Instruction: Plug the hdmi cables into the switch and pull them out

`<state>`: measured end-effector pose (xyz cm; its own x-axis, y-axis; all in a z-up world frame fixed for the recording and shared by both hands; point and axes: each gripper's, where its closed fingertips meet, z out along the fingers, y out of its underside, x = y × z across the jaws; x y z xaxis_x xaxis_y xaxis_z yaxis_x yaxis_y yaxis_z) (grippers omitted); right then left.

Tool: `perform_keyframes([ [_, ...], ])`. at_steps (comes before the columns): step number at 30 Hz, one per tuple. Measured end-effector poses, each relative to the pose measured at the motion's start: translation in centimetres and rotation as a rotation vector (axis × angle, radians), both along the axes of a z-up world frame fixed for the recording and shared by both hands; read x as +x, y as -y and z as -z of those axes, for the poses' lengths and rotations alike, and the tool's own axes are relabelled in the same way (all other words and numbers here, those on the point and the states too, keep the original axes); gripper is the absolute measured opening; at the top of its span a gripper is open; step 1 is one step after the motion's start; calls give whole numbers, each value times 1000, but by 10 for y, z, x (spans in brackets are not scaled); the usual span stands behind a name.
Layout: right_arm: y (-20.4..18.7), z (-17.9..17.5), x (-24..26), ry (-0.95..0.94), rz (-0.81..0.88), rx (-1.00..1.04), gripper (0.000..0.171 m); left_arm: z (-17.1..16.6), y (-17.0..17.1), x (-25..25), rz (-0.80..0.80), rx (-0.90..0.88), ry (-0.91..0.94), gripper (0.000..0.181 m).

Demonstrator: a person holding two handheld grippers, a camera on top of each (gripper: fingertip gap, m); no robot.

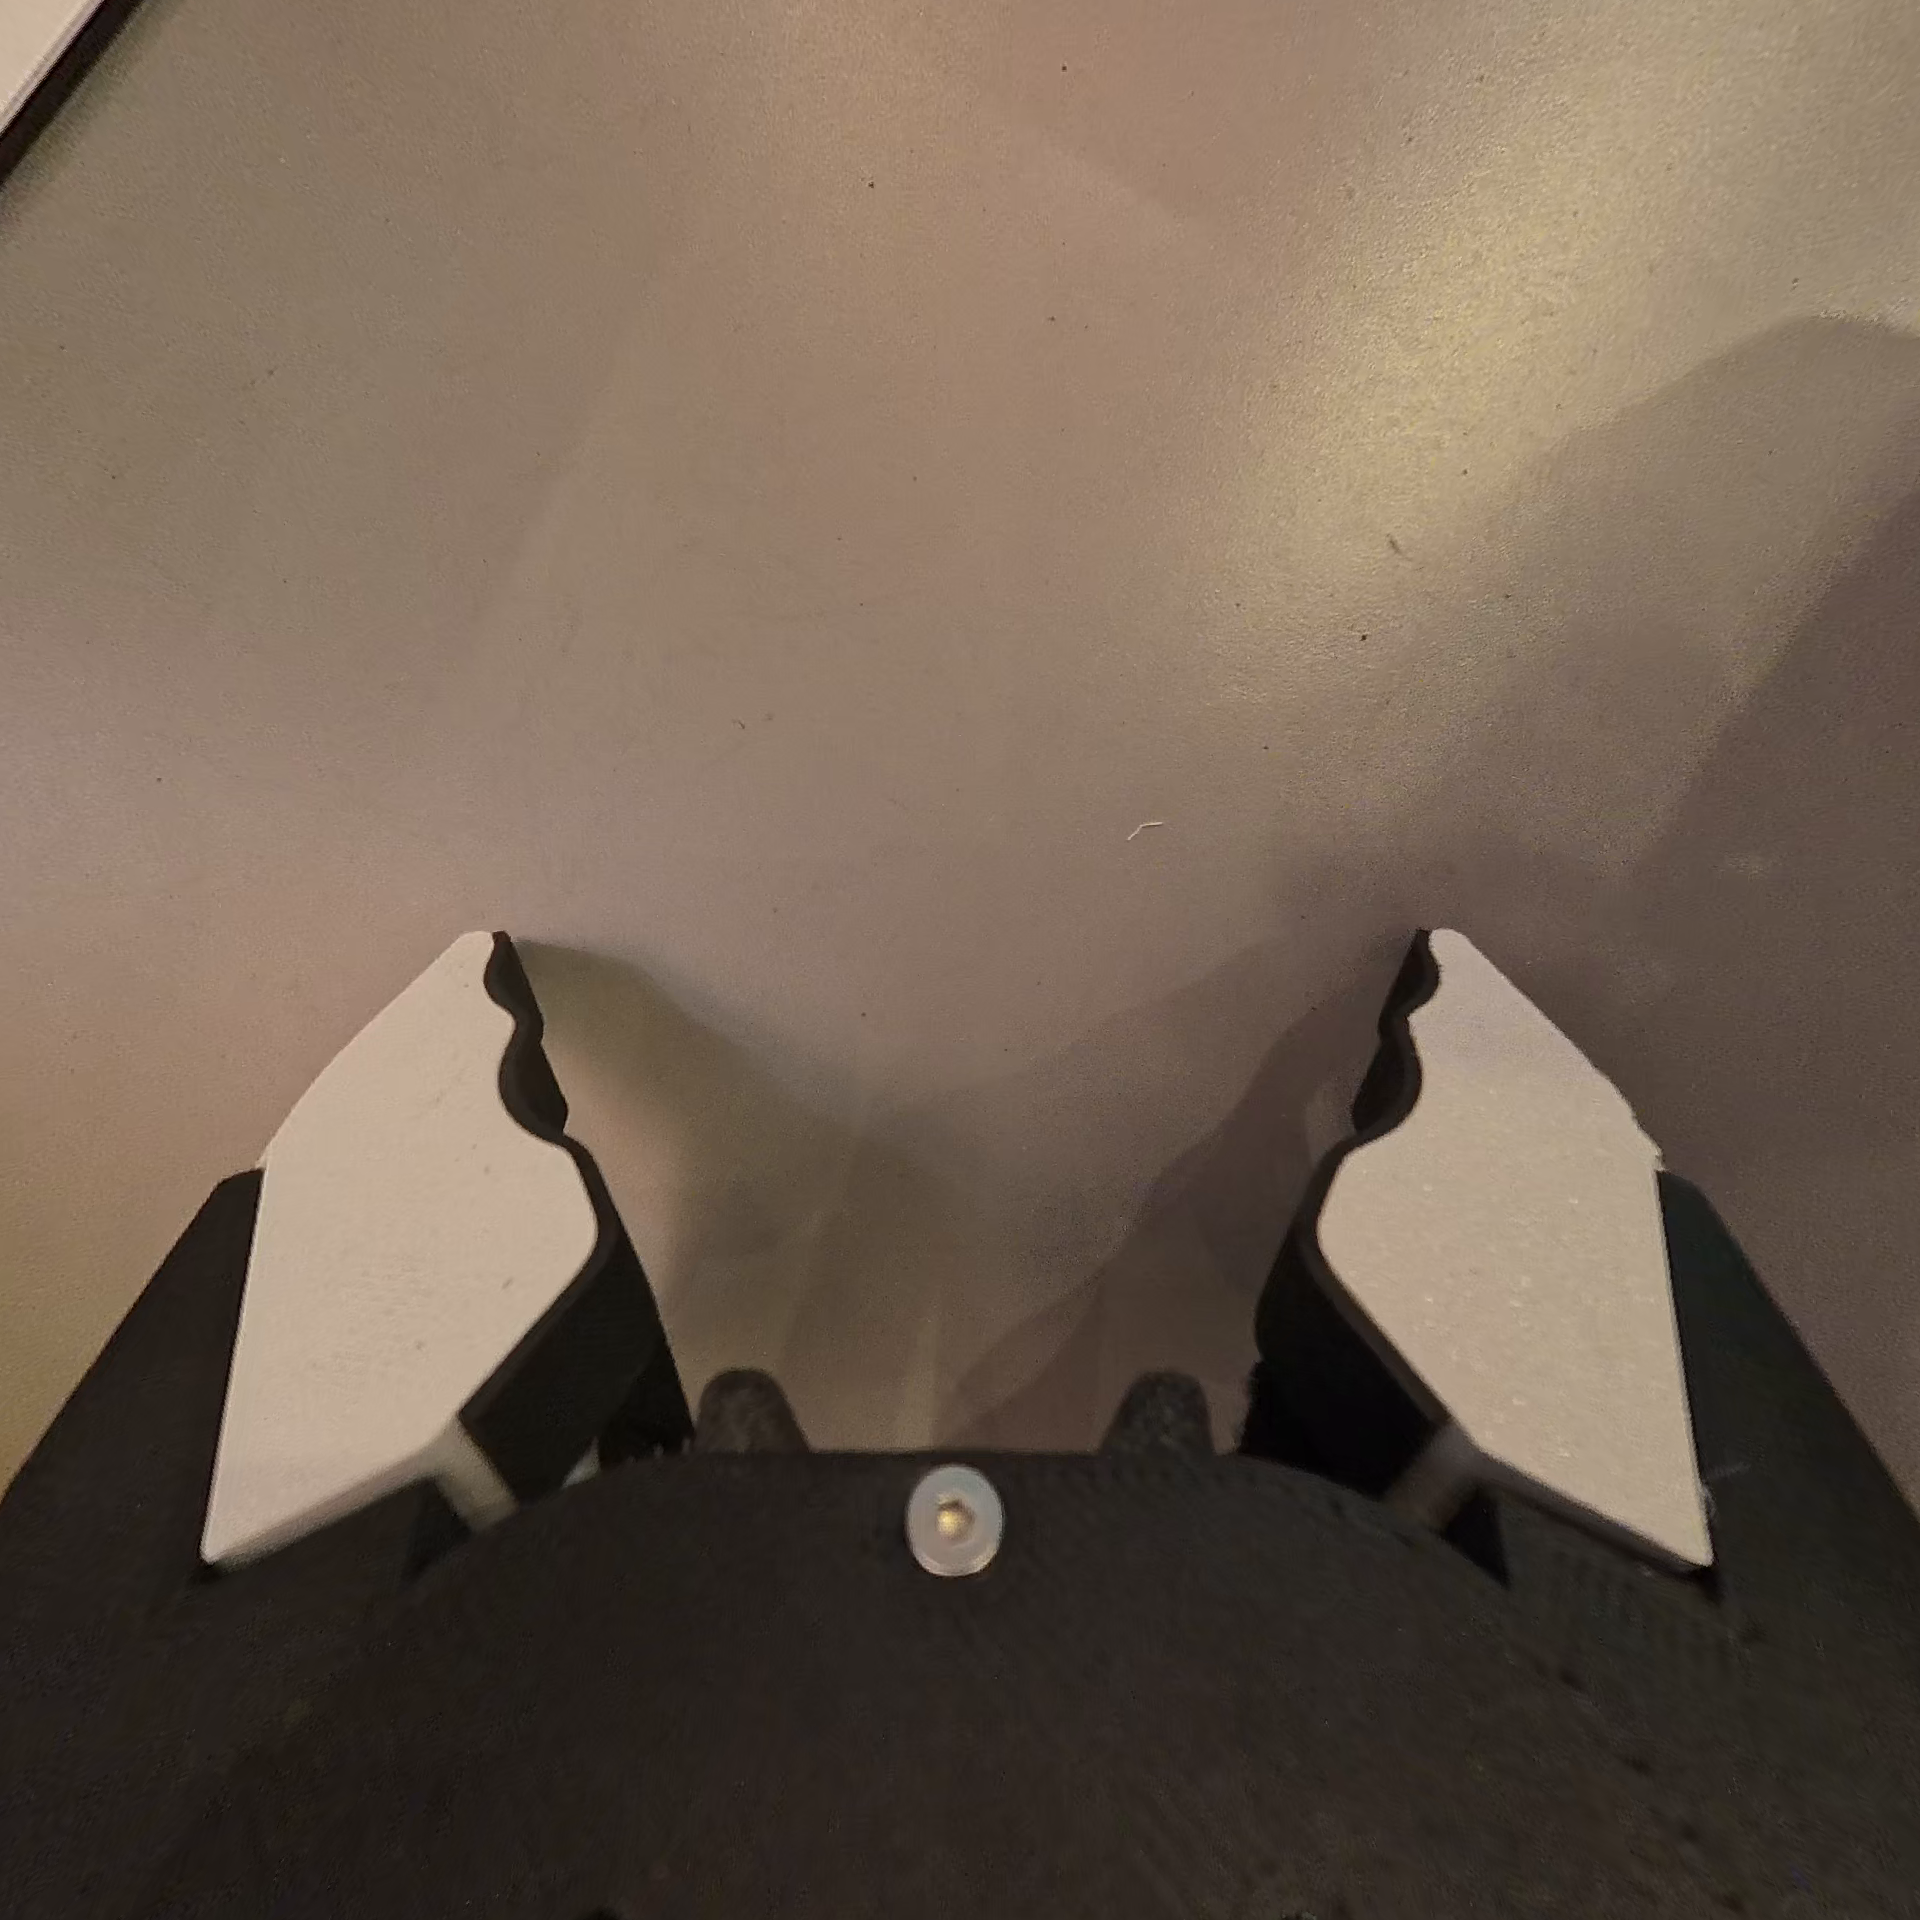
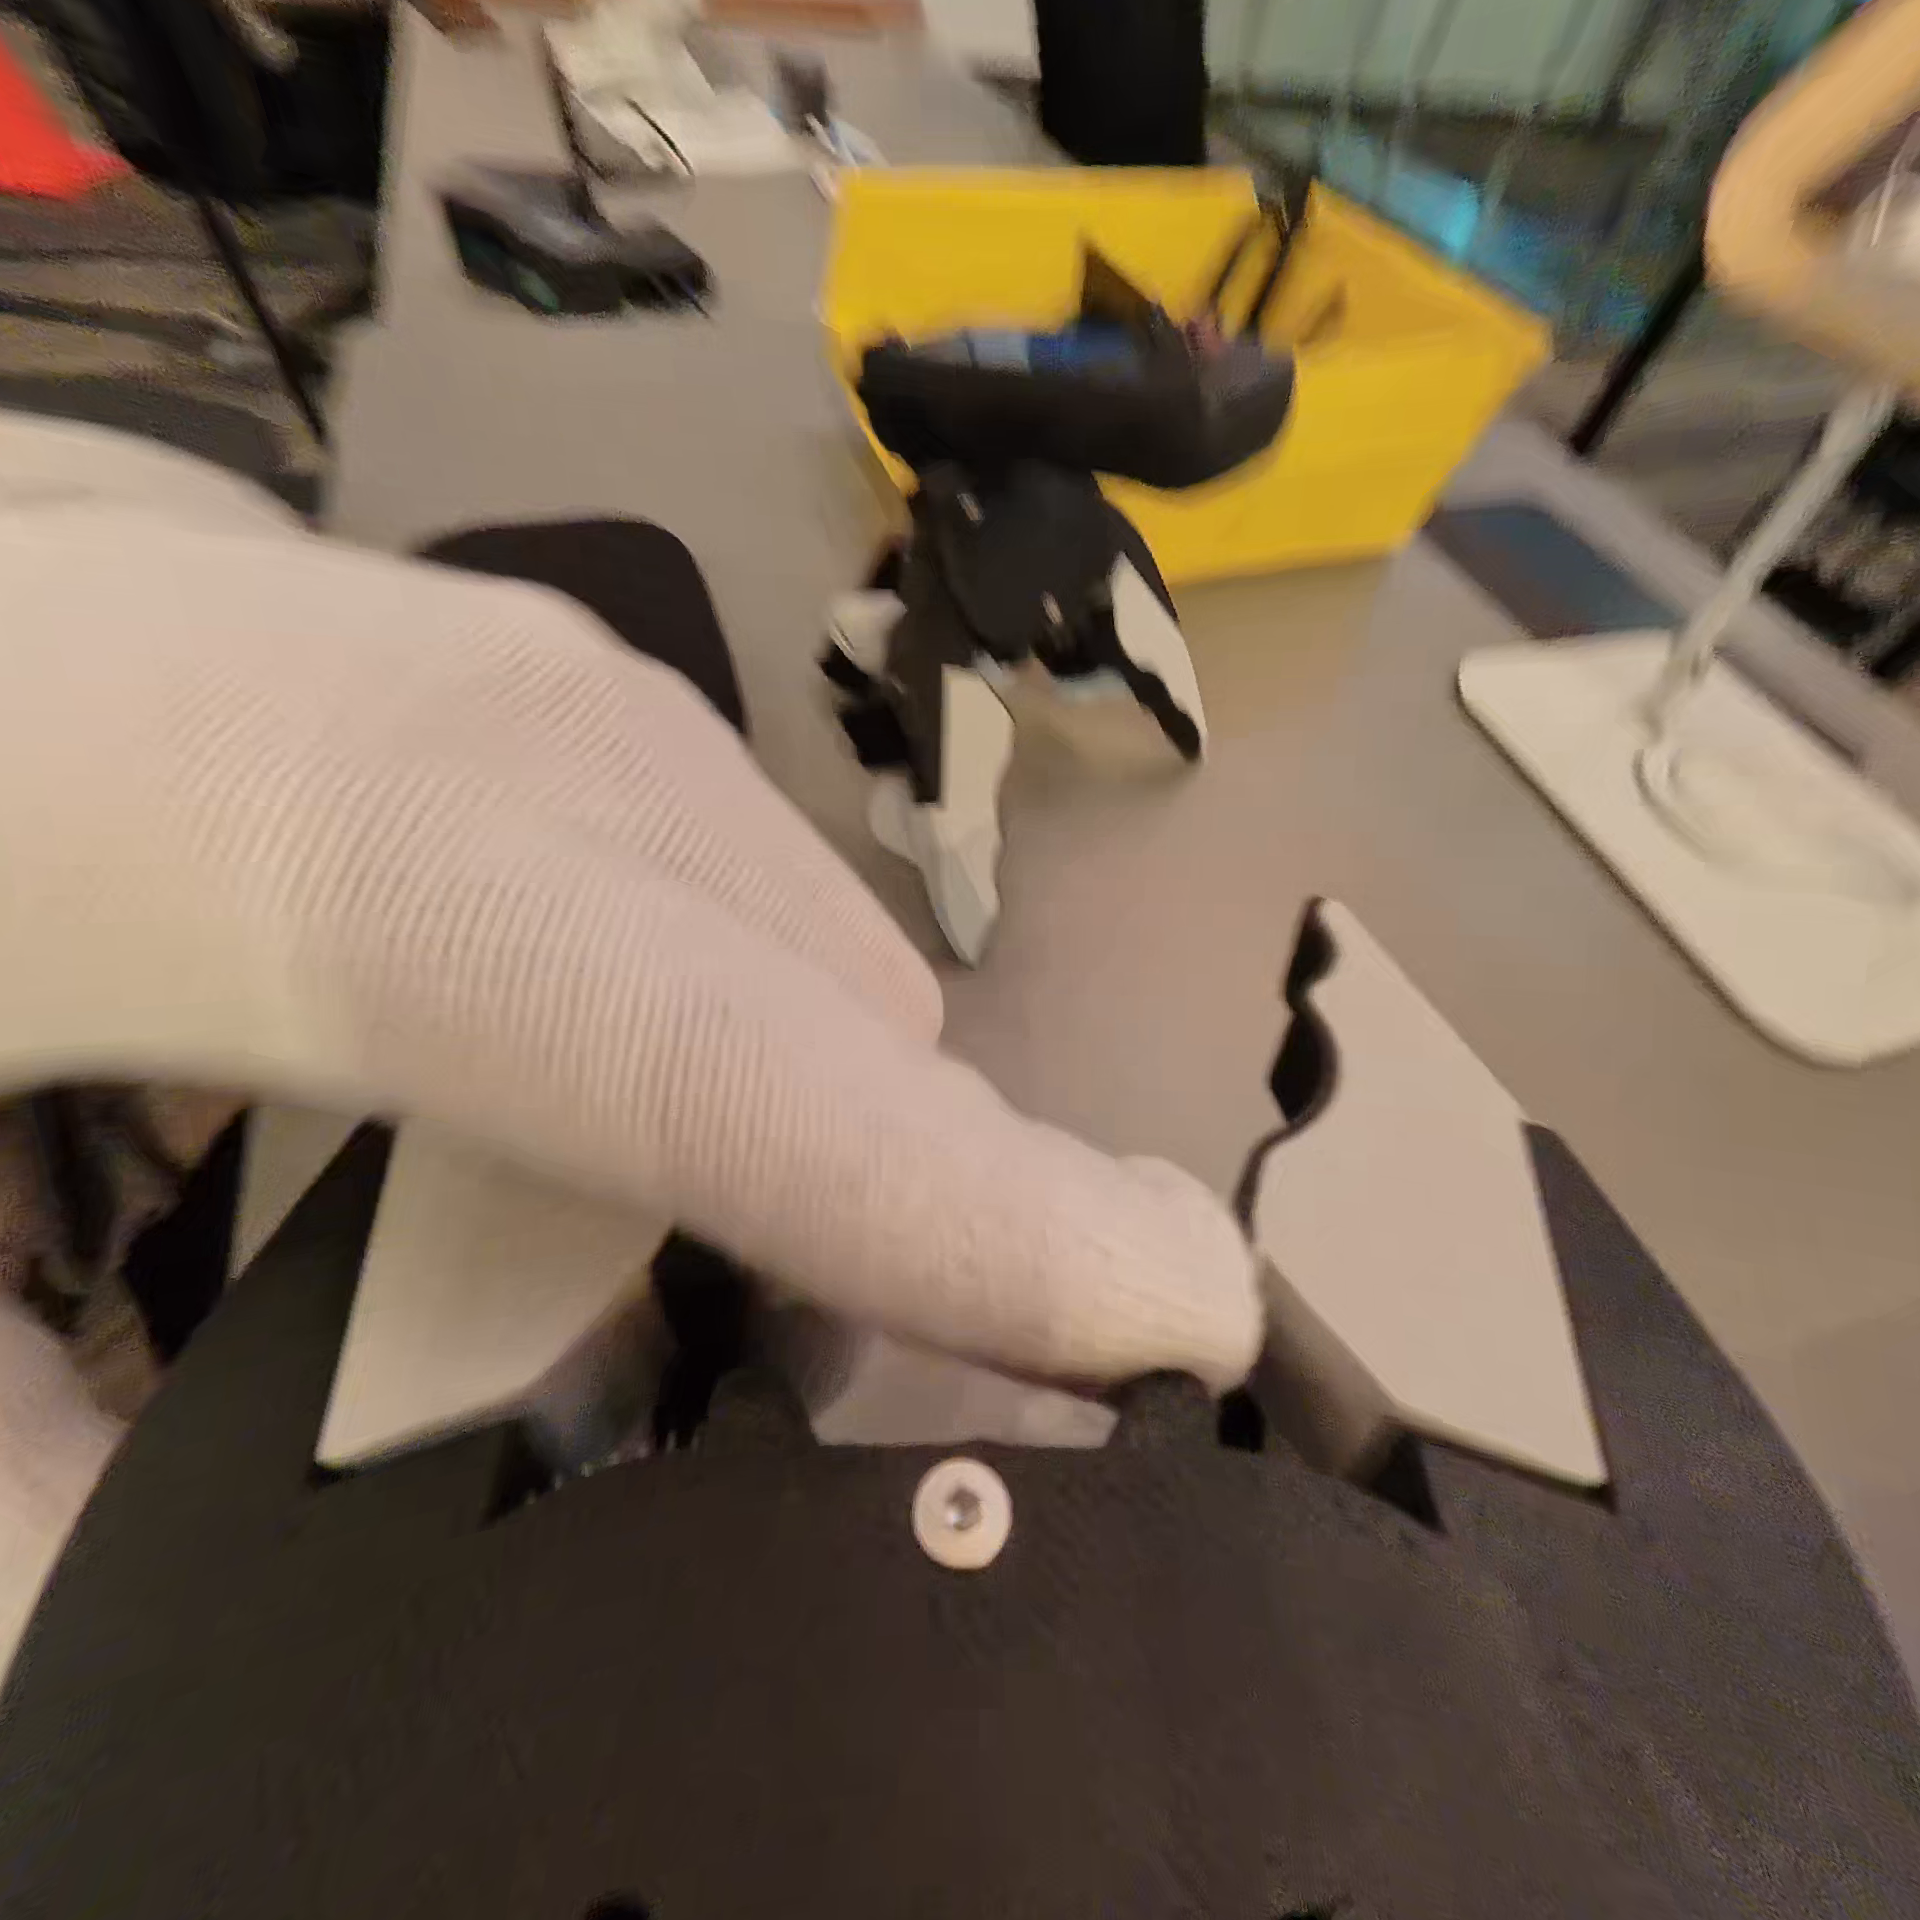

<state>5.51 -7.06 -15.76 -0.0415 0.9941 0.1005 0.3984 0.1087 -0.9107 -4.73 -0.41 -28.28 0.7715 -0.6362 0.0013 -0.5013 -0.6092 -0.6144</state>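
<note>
Grey table [image 2: 1299,790] with yellow bin [image 2: 1382,416] of dark blurred items; left tongs [image 1: 961,940] wide, right tongs [image 2: 1039,1143] wide around gloved hand [image 2: 499,831].

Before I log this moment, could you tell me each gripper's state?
Left gripper: open, holding nothing.
Right gripper: open, a white-gloved hand reaching between its fingers.

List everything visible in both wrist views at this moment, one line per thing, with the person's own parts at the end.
Table: one, grey, under both grippers.
Bin: one, yellow, far side of the table, dark clutter inside.
Stand base: one, white, flat, on the table at right.
Black device: one, far left on the table, blurred.
Cables, switch: not visible in either view.
Left gripper: one, black with white fingers, open, empty, close above the table.
Right gripper: one, black with white fingers, open.
Gloved hand: one, white, finger between the right gripper's fingers.
</note>
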Motion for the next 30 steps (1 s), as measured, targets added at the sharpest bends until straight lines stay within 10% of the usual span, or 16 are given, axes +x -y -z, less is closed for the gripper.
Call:
perform_keyframes([
  [4,39,-55,11,-193,-152,27,77,0,0,0,0,0,0,146],
  [13,42,-56,-5,-95,-65,81,159,0,0,0,0,0,0,146],
  [18,73,-66,0,-144,-250,-40,108,0,0,0,0,0,0,146],
  [30,139,-112,20,-296,-487,-322,147,0,0,0,0,0,0,146],
])
